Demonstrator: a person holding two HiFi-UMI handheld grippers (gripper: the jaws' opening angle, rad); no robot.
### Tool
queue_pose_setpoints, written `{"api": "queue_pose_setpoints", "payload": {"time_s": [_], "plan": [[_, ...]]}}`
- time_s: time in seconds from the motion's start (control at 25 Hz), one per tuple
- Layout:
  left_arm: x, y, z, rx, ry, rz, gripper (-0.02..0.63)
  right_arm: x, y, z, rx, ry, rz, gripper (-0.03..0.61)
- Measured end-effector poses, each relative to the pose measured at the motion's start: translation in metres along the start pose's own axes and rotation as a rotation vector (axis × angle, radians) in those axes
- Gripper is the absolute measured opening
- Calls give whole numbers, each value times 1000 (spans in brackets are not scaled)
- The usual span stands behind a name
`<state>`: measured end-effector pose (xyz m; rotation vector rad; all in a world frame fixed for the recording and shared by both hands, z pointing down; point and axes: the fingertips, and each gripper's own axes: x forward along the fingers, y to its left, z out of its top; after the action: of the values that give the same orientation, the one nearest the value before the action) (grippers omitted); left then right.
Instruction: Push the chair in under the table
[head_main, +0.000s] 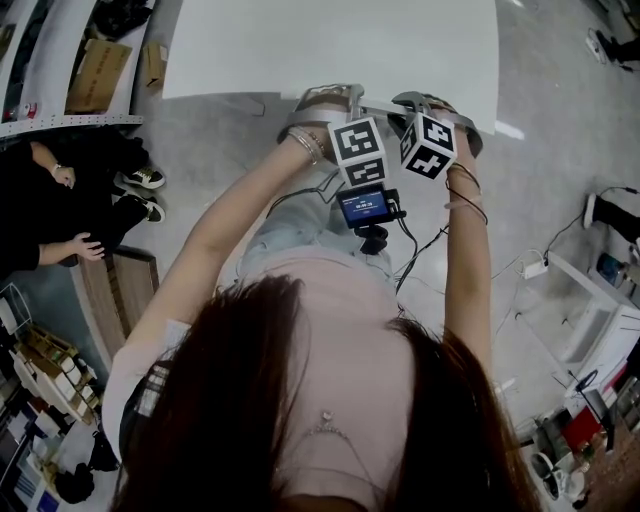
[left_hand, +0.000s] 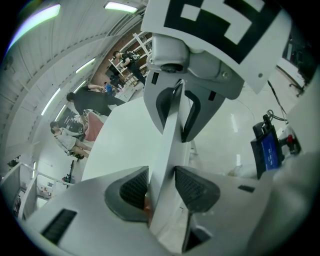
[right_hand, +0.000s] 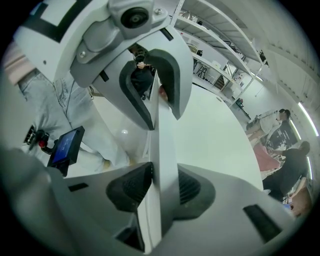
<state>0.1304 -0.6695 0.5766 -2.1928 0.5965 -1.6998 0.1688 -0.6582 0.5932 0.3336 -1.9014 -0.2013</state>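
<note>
The chair's thin white back edge (left_hand: 167, 160) runs upright between the pads of my left gripper (left_hand: 161, 189), which is shut on it. My right gripper (right_hand: 164, 186) is shut on the same white edge (right_hand: 162, 150) a little further along. In the head view both grippers, left (head_main: 325, 102) and right (head_main: 437, 106), sit side by side right at the near edge of the white table (head_main: 330, 45). The rest of the chair is hidden by the arms and the table.
A person in black (head_main: 50, 200) sits on the floor at the left beside a wooden board (head_main: 115, 290). Cardboard boxes (head_main: 95, 70) lie under shelving at the top left. Cables (head_main: 430, 250) and a white power strip (head_main: 535, 268) cross the floor on the right.
</note>
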Motion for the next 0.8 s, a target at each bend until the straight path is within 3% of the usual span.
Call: {"api": "queue_pose_setpoints", "payload": {"time_s": [0.32, 0.8], "plan": [[-4, 1, -4, 12, -11, 23, 167, 1, 2, 0, -77, 68, -77, 127], [-42, 22, -28, -157, -65, 81, 143, -13, -5, 1, -67, 65, -126, 127]]}}
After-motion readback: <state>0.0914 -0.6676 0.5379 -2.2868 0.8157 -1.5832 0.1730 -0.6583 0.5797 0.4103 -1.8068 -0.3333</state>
